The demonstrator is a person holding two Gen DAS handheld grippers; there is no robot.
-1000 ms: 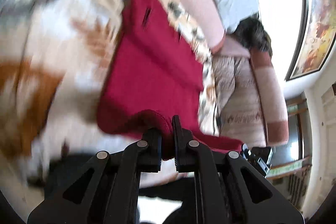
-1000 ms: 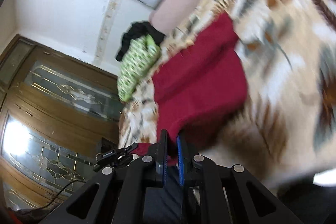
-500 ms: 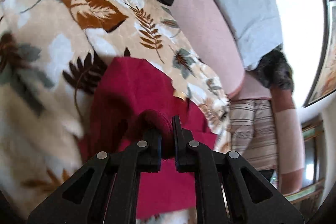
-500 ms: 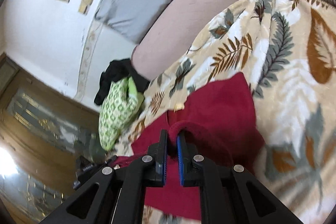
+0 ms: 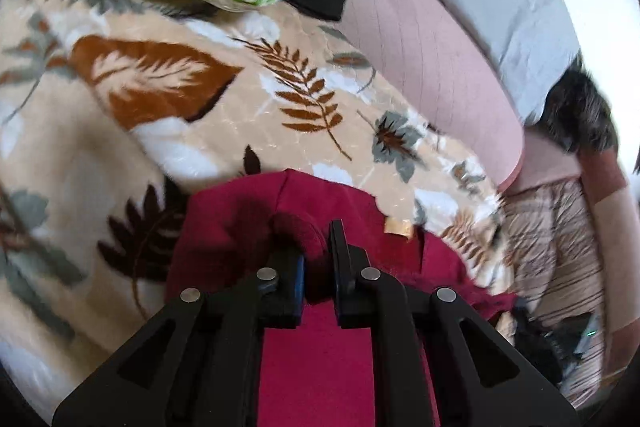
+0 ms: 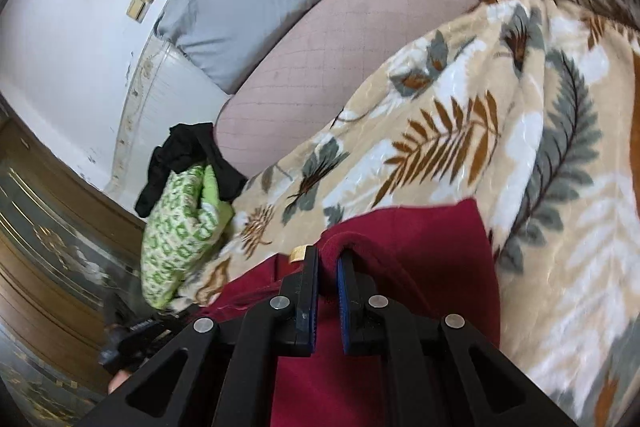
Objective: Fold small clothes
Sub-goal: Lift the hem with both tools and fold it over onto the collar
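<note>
On the leaf-print blanket [image 5: 208,115], both grippers' jaws clamp the red garment [image 5: 320,367].

L gripper [image 5: 318,259] & R gripper [image 6: 328,279]: fingers pinched tight, both angled downward.

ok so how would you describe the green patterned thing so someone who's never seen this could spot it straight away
Find the leaf-print blanket spread in front of the long pink bolster. At the end of the bolster, on the blanket's edge, lies a crumpled green-and-white patterned cloth with a black garment bunched against it. It is the only bright green thing there; the garment in the grippers is plain dark red.
</note>
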